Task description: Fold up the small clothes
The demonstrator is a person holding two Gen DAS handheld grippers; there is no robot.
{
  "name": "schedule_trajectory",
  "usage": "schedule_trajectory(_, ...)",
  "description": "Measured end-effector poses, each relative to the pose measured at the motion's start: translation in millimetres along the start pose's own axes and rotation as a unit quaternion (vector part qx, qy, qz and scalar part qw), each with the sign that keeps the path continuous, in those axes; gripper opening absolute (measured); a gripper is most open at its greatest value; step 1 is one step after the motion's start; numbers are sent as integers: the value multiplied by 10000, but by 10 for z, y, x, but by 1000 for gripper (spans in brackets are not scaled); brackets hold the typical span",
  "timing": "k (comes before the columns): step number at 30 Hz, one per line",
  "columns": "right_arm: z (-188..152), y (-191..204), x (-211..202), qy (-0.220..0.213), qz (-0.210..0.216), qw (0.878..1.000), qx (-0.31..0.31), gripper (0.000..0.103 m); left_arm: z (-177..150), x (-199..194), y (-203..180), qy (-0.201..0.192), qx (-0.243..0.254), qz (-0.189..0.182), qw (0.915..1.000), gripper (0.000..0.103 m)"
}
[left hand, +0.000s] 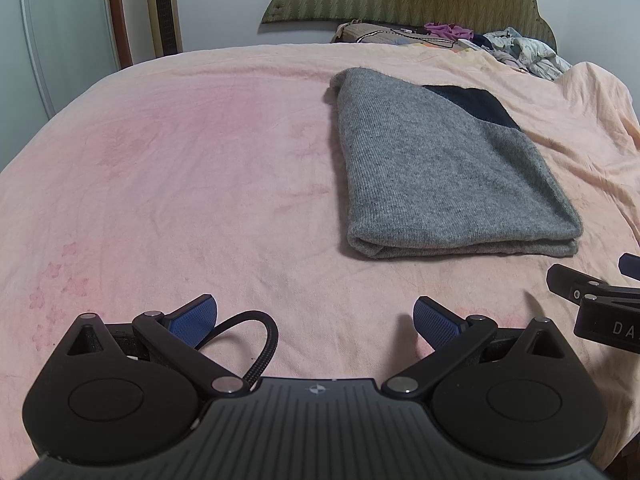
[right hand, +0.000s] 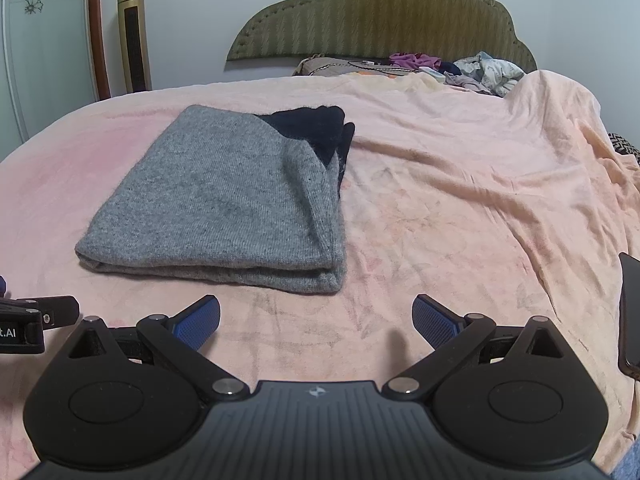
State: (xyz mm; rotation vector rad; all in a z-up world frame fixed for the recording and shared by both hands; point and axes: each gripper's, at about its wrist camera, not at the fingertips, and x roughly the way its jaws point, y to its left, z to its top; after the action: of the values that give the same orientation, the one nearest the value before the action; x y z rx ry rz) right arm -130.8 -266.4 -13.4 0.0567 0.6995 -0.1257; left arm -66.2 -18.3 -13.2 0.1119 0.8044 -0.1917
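both sets of fingers spread wide, holding nothing. left gripper (left hand: 315,322) hovers low over the pink bedspread (left hand: 180,184), right gripper (right hand: 316,322) alongside it, both short of the cloth. the grey knit garment (right hand: 224,200) lies on the bed just ahead, between the two, already folded into a flat stack with layered edges facing me and a dark navy part (right hand: 316,128) showing at the far end. looks like this piece is done or one fold short. next move, my guess: either pinch the near edge with both and fold again, or go for the loose clothes pile (right hand: 472,70) by the headboard (right hand: 380,20), well apart. needs a long reach.
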Motion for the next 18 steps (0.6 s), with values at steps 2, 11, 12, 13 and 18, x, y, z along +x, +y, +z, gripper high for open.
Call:
schedule_trajectory(2, -2, 0, 1, 5, 8, 10000, 12, 103, 0, 0, 0, 0, 1, -1, 10000, 103)
schedule_trajectory(11, -3, -5, -3, 1, 57, 10000, 47, 103, -15, -23, -23, -76, 72, 30, 9999, 103)
schedule_trajectory(12, -1, -4, -6, 0, 62, 10000, 49, 103, -9, -26, -32, -97, 103, 46, 9999, 103)
schedule_trajectory(13, -1, -3, -10, -1, 67, 10000, 52, 103, -13, -36, -41, -128, 139, 77, 9998, 103)
schedule_trajectory(18, 4, 6, -21, 5, 125, 9999, 75, 103, -18, -85, -66, -276, 274, 236, 9990, 103)
